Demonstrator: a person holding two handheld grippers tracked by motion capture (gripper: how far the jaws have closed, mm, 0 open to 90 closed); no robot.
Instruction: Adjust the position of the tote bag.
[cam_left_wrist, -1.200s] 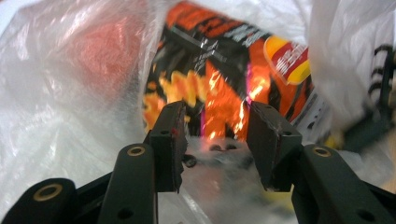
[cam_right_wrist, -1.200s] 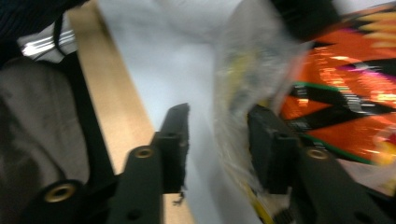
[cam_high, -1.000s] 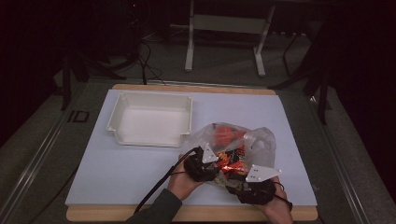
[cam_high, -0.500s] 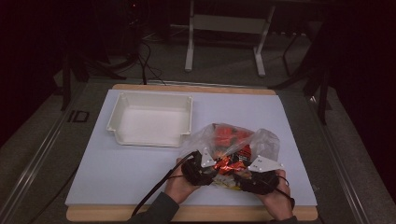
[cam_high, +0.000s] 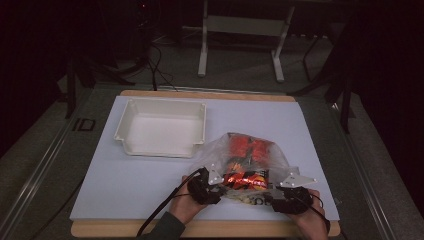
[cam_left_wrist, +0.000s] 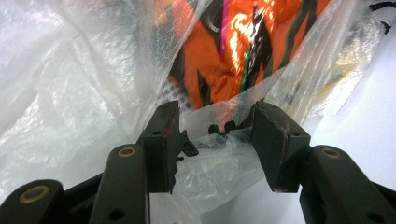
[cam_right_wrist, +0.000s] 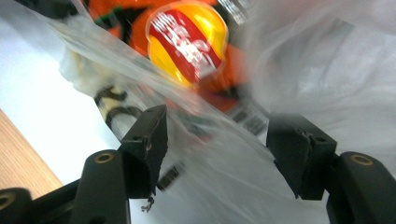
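A clear plastic bag (cam_high: 260, 155) holding orange snack packets (cam_high: 247, 150) lies on the pale table mat, right of centre. My left gripper (cam_high: 205, 187) is at the bag's near left edge and my right gripper (cam_high: 290, 197) at its near right edge. In the left gripper view the left gripper (cam_left_wrist: 215, 126) stands open; a fold of the bag (cam_left_wrist: 70, 93) lies loosely between the jaws, below an orange packet (cam_left_wrist: 219, 60). In the right gripper view the right gripper (cam_right_wrist: 217, 135) has just been opening; bag film (cam_right_wrist: 327, 60) lies between the wide jaws, unpinched, before a red-and-yellow packet (cam_right_wrist: 187, 42).
An empty white tray (cam_high: 125, 132) stands on the mat (cam_high: 125, 180) at the back left. The table's wooden front edge (cam_high: 210, 230) runs just under both hands; it also shows in the right gripper view as wood (cam_right_wrist: 18, 163). Dark floor and stand legs lie beyond.
The right hand has slid to the right, so the two grippers stand farther apart. The left hand has dropped slightly toward the near edge. The bag now lies lower and wider.
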